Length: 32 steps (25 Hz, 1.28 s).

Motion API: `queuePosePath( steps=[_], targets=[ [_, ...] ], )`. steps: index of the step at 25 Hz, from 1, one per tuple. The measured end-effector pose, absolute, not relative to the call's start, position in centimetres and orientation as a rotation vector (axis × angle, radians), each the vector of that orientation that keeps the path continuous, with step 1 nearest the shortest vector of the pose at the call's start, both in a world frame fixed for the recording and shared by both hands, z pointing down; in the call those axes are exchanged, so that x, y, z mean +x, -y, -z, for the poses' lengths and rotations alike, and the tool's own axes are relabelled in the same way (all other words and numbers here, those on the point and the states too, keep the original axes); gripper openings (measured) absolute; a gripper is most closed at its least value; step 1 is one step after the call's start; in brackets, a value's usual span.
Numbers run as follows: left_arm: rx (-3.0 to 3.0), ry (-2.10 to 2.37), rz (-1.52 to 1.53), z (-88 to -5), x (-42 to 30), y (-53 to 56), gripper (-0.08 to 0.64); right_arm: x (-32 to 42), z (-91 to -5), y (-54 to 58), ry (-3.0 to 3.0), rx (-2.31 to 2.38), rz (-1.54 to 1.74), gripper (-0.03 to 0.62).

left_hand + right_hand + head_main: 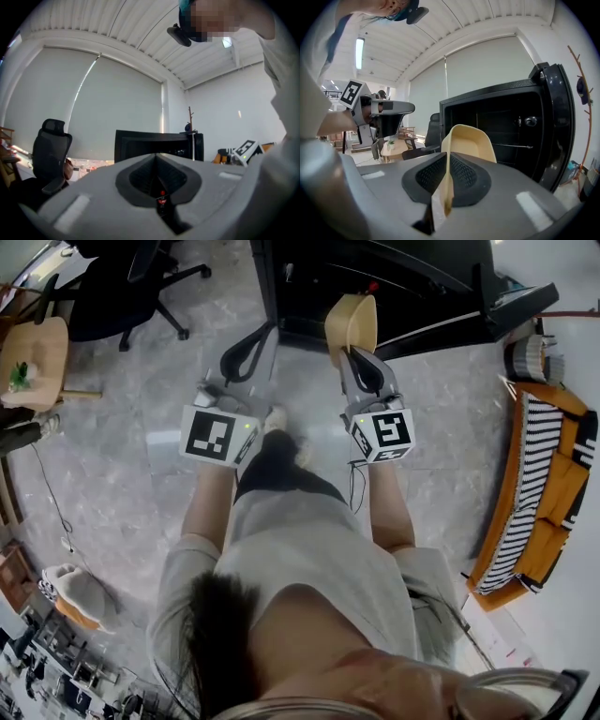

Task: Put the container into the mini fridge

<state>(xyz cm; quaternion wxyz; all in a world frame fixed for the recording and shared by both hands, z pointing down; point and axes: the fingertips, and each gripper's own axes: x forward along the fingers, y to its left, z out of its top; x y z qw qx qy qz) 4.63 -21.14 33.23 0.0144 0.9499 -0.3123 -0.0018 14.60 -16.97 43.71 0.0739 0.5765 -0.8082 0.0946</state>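
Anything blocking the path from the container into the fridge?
Nothing visible. The container, pinched in the right gripper, faces the mini fridge's dark open cavity. Its door is swung aside, and the left gripper is off to the left.

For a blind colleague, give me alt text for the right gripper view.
The right gripper is shut on the wall of a tan container, held before an open black mini fridge. The left gripper shows at left.
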Motion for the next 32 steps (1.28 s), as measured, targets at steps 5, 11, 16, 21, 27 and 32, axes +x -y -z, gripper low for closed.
queuePosePath(
  steps=[5,11,16,21,27,32],
  targets=[
    [2.957,0.963,-0.017,-34.6,4.9,22.1,0.002,14.8,-45.9,18.4,2.386,1.654,-0.264,0.018],
    [2.963,0.948,-0.032,-36.1,5.0,23.0,0.002,15.0,-49.0,20.2,2.324,1.555,-0.236,0.018],
    [2.952,0.938,-0.022,-36.6,5.1,23.6,0.002,15.3,-51.4,21.7,2.25,1.462,-0.208,0.018],
    [2.951,0.929,-0.042,-37.8,5.1,24.3,0.002,15.8,-53.9,23.1,2.179,1.362,-0.155,0.018],
    [2.94,0.921,-0.037,-38.4,5.3,25.1,0.002,16.4,-56.4,24.5,2.097,1.252,-0.096,0.018],
    [2.941,0.908,-0.038,-38.8,5.5,25.7,0.002,16.7,-57.9,25.9,2.039,1.171,-0.041,0.02]
  ],
)
